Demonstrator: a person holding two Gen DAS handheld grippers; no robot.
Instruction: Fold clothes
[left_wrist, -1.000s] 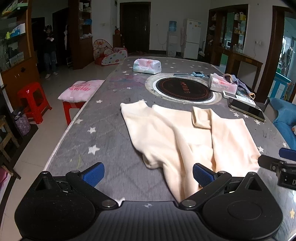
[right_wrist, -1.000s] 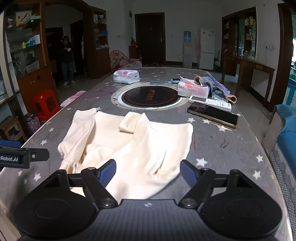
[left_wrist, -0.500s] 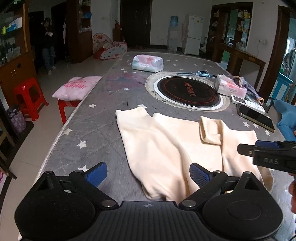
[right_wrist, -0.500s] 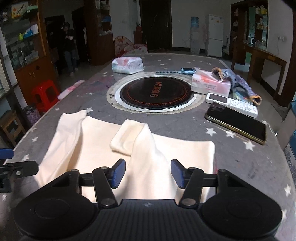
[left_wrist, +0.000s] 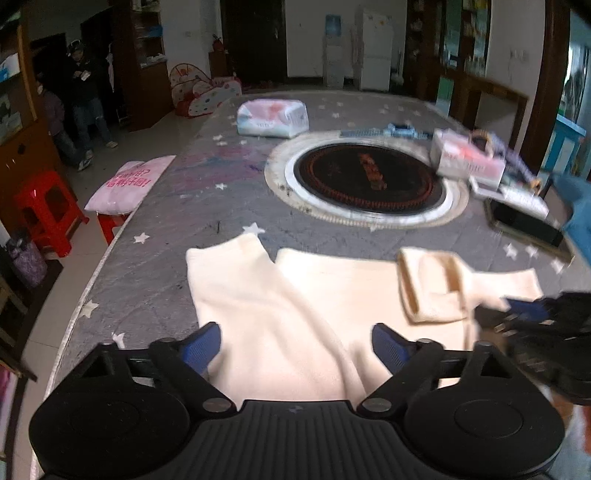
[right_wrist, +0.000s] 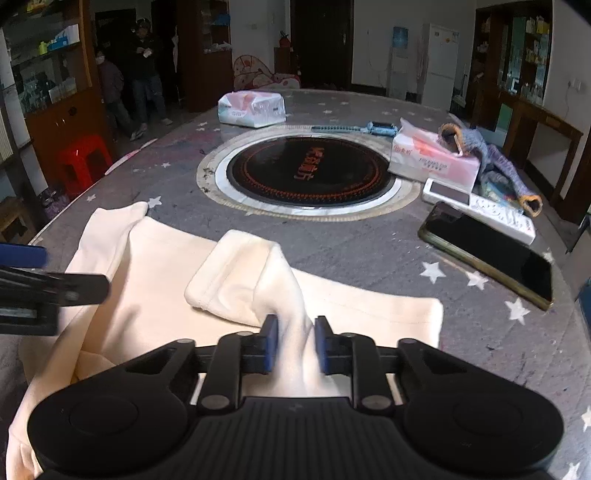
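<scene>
A cream garment (left_wrist: 295, 306) lies spread on the grey star-patterned table (left_wrist: 207, 206), one sleeve (right_wrist: 236, 273) folded back over its body. My left gripper (left_wrist: 295, 345) is open and empty, low over the garment's near left part. My right gripper (right_wrist: 294, 341) is shut on a raised ridge of the garment (right_wrist: 155, 291) just behind the folded sleeve. The right gripper also shows blurred at the right edge of the left wrist view (left_wrist: 517, 317). The left gripper's finger shows at the left edge of the right wrist view (right_wrist: 55, 291).
A round black hotplate (right_wrist: 306, 173) is set in the table's middle. A black phone (right_wrist: 491, 254), a white remote (right_wrist: 480, 206) and a tissue pack (right_wrist: 432, 158) lie at the right. A plastic-wrapped pack (left_wrist: 271, 118) sits at the far side. Red stools (left_wrist: 40, 210) stand left of the table.
My right gripper moved forward over the garment and closed on a fold of cloth. My left gripper moved forward over the garment's left part and stayed open.
</scene>
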